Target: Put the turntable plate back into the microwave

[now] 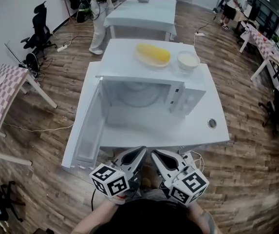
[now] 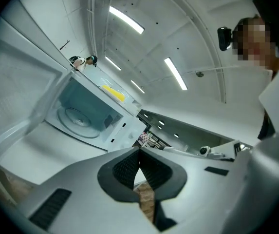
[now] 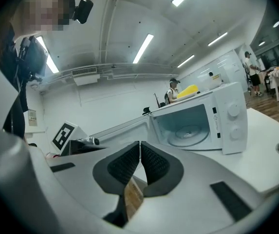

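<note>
Both hand-held grippers, left (image 1: 141,151) and right (image 1: 155,154), hang in front of the microwave (image 1: 191,99), just short of the worktop (image 1: 205,133) edge. Each has its jaws pressed together with nothing between them. The plate (image 3: 187,132) lies inside the microwave on its floor, seemingly flat. The door (image 1: 87,130) stands wide open at the microwave's left. The placing looks done. A careful finish would be to check that the plate sits centred on its hub, then push the door's outer edge shut steadily with closed jaws.
</note>
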`<state>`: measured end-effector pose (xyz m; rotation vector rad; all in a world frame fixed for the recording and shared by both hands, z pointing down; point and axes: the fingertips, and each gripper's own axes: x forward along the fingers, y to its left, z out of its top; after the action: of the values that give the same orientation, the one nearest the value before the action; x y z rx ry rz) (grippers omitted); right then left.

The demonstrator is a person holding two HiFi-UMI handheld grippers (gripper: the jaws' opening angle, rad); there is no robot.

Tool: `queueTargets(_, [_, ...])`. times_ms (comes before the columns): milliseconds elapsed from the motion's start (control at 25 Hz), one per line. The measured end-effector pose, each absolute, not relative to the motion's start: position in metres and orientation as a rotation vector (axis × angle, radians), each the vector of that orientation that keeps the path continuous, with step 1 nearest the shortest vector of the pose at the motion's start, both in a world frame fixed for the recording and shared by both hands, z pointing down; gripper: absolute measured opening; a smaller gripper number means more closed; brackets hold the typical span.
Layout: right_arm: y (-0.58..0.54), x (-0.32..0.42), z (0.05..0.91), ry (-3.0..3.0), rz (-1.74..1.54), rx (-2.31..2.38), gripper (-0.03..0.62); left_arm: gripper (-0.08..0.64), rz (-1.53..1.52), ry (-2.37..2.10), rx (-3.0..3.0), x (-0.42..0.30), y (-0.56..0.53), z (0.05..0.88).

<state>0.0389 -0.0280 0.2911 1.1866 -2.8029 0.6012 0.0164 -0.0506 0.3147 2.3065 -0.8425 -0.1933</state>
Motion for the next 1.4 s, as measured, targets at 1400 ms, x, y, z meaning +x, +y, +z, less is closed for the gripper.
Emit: queueTargets(1400, [-0.008,0.033,0.292,-2.845,0.615,1.175,0.028,0.014,-0.227,-1.057,2.218,-0.036,-0.047,0.315])
